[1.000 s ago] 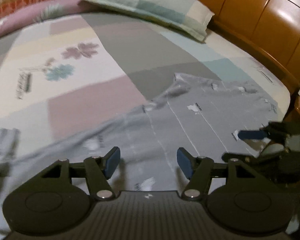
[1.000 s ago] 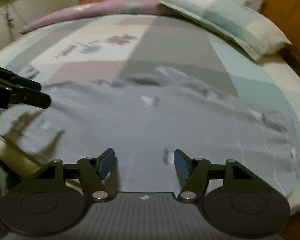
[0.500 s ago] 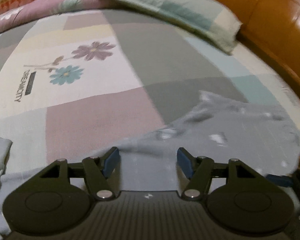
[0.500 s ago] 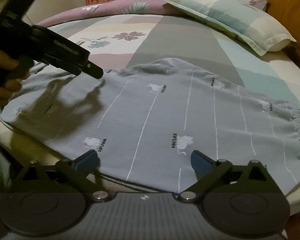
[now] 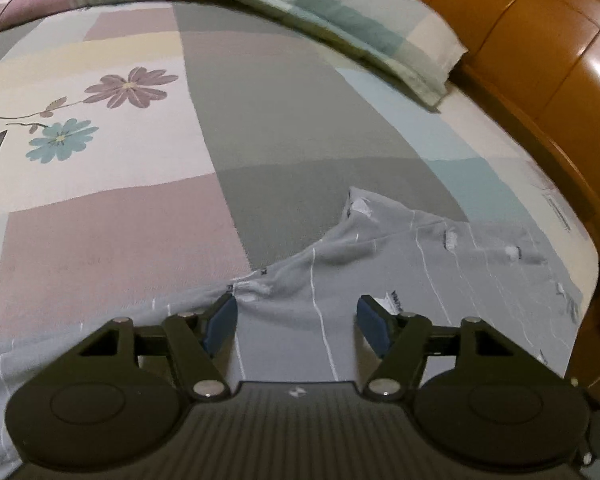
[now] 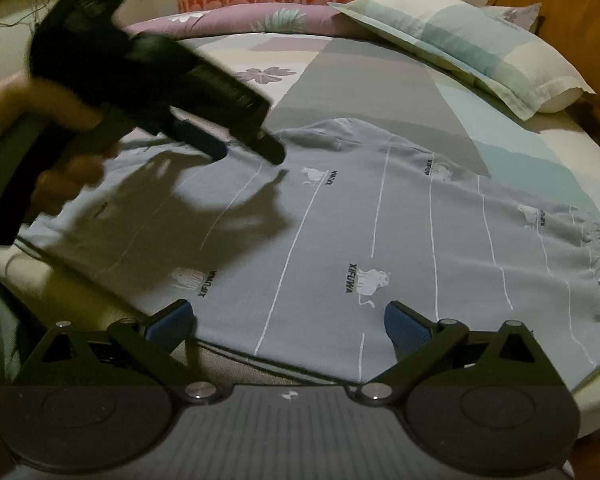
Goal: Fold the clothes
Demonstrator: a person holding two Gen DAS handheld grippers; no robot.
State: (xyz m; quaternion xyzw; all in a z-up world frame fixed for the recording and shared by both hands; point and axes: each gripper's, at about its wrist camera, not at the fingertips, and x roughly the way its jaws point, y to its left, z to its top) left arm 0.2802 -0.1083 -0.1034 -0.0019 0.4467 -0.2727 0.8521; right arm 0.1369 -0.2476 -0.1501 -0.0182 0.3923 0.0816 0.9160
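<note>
1. The bed (image 6: pixel 380 80) carries the job: a grey garment (image 6: pixel 380 240) with thin white lines and small printed animals lies spread over its near edge, mostly flat. It runs long from left to right across the bed, and a peaked bit, perhaps a collar or corner, points toward the far side. The gathered, crinkled end lies at the right. Which end is top I cannot tell.
2. The pillow (image 6: pixel 460 44) sits well apart at the far right, out of the way.
3. The left gripper (image 6: pixel 236 144) hovers low over the garment's far left part, fingers apart with nothing between them. From its own camera, cloth bunches just beside one finger (image 5: pixel 220 322). I'd judge that closing there could catch several layers and drag in a crease.
4. The right gripper (image 6: pixel 288 320) is at the near edge, fingers wide apart and empty. The hem there lies along the mattress edge, so a shallow pinch might slip, or pull the cloth off the bed.
</note>
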